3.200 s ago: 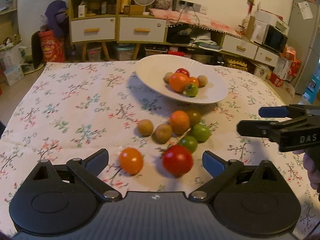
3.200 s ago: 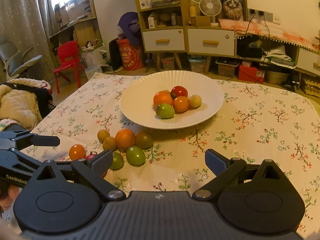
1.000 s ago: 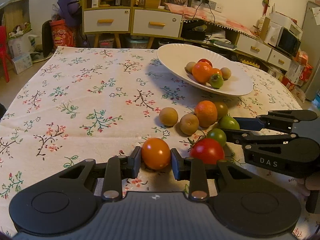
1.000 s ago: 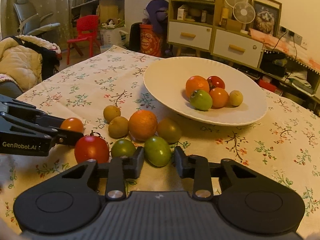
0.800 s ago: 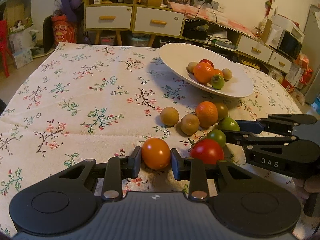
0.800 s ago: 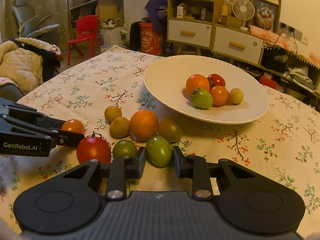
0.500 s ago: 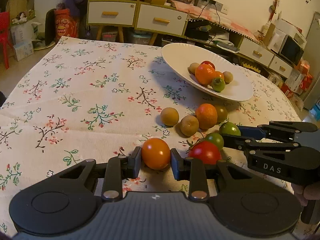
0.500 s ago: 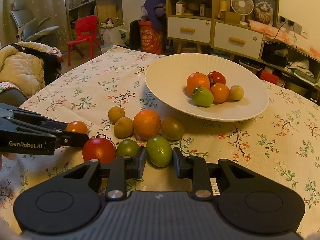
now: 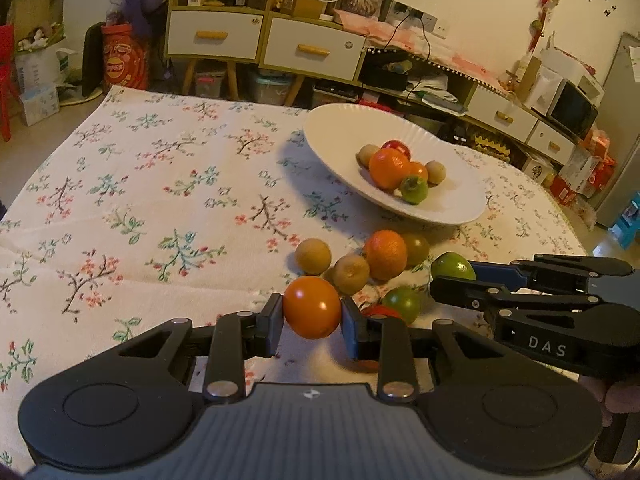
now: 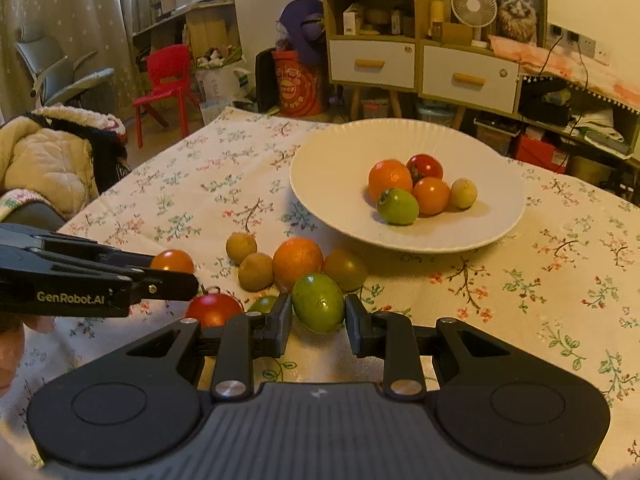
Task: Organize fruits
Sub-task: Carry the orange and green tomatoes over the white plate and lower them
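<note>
My left gripper (image 9: 312, 322) is shut on an orange tomato (image 9: 312, 307) and holds it above the floral cloth. My right gripper (image 10: 318, 320) is shut on a green fruit (image 10: 318, 302), also lifted; it shows in the left wrist view (image 9: 452, 266). A white plate (image 10: 332, 152) beyond holds several fruits: an orange (image 10: 389, 179), a red tomato (image 10: 426, 166), a green fruit (image 10: 397, 206). On the cloth lie an orange (image 10: 297, 262), two brown fruits (image 10: 241, 247), a dark green fruit (image 10: 345, 268), a red tomato (image 10: 213, 307) and a small green fruit (image 9: 402, 301).
The table has a floral cloth (image 9: 140, 208). Beyond it stand a drawer cabinet (image 9: 264, 44), a red bin (image 10: 298, 84), a red chair (image 10: 164, 76) and a padded jacket on a seat (image 10: 44, 164) at the left.
Both grippers closed on their fruits and have lifted them off the cloth over the last second; the red tomato and small green fruit stay on the cloth below.
</note>
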### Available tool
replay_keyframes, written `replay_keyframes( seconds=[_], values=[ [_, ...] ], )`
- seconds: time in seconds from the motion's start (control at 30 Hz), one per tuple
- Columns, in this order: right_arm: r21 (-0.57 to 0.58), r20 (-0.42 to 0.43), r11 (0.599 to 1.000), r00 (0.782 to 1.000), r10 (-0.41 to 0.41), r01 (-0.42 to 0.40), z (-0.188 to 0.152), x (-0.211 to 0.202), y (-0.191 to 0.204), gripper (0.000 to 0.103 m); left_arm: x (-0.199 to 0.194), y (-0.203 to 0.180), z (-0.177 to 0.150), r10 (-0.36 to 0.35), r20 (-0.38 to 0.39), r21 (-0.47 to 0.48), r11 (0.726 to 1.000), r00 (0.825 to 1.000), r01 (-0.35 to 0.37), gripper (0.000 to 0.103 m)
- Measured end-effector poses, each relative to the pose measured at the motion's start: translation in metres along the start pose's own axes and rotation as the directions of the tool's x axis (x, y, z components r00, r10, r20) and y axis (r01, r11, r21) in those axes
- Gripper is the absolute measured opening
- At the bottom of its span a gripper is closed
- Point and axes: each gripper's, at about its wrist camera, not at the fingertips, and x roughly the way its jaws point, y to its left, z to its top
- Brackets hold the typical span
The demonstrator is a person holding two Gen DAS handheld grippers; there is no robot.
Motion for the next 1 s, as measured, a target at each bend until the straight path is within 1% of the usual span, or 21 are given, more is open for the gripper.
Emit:
replay_keyframes(
  seconds=[0.3, 0.53, 0.67, 0.8, 1.0],
  values=[
    [0.034, 0.032, 0.999, 0.999, -0.013, 0.012, 0.010, -0.011, -0.011, 0.026, -0.002, -0.014, 0.019, -0.022, 0.041, 0.002, 1.000, 0.999, 0.022, 0.026],
    [0.056, 0.062, 0.998, 0.997, -0.046, 0.043, 0.017, -0.020, -0.025, 0.026, 0.000, -0.034, 0.030, -0.055, 0.075, 0.025, 0.998, 0.996, 0.054, 0.026],
    [0.080, 0.077, 0.995, 0.995, -0.059, 0.053, 0.023, -0.022, -0.038, 0.026, 0.008, -0.045, 0.039, -0.074, 0.072, 0.032, 0.997, 0.995, 0.072, 0.026],
    [0.086, 0.071, 0.995, 0.996, -0.058, 0.051, 0.031, -0.016, -0.052, 0.026, 0.017, -0.055, 0.045, -0.073, 0.080, 0.083, 0.994, 0.994, 0.066, 0.026],
    [0.103, 0.054, 0.993, 0.996, -0.064, 0.059, 0.040, 0.003, -0.070, 0.026, 0.038, -0.057, 0.057, -0.061, 0.086, 0.125, 0.991, 0.994, 0.050, 0.026]
  ],
)
